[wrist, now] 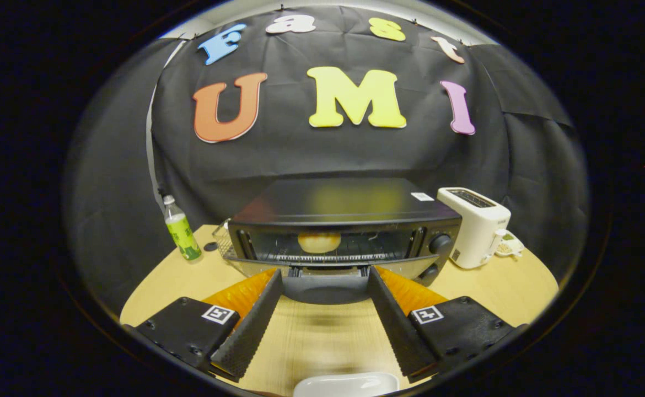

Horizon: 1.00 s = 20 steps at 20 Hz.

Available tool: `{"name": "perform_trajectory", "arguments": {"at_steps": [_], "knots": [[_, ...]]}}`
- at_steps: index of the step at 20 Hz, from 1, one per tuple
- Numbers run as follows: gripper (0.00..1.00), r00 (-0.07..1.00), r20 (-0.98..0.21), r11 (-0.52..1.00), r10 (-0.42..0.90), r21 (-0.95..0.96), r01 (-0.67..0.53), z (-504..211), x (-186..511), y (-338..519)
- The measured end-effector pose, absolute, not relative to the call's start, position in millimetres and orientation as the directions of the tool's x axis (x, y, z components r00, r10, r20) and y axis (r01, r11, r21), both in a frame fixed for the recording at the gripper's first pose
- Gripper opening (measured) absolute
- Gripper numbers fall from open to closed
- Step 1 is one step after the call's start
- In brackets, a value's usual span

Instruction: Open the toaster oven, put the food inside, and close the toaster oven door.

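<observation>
Gripper view: my claw (325, 286) is spread wide and empty, fingers flanking the oven (344, 220) door (325, 286), which hangs down open. Bun (319, 241) already on the rack inside — I judge I'm lined up to lift the door shut.

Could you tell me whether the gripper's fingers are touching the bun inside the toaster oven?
Apart. In the gripper view the open gripper sits outside the toaster oven; the bun rests on the rack beyond.

Oven door (325, 286) hangs open between spread fingers (251, 320) — bun (319, 241) inside
</observation>
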<state>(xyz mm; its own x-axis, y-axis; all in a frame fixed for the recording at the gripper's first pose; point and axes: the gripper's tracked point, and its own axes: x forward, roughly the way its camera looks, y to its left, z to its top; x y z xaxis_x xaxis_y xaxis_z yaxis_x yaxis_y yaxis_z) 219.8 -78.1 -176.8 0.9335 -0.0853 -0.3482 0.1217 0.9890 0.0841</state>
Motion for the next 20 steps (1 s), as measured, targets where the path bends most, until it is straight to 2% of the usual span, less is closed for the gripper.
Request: {"name": "perform_trajectory", "arguments": {"at_steps": [7, 12, 20], "knots": [[1.00, 0.984, -0.164, 0.994, -0.071, 0.077, 0.084, -97, 205, -66], [1.00, 0.991, -0.053, 0.990, -0.124, 0.063, 0.127, -22, 150, -71], [1.00, 0.983, 0.014, 0.982, -0.182, 0.049, 0.181, 52, 46, -61]]}}
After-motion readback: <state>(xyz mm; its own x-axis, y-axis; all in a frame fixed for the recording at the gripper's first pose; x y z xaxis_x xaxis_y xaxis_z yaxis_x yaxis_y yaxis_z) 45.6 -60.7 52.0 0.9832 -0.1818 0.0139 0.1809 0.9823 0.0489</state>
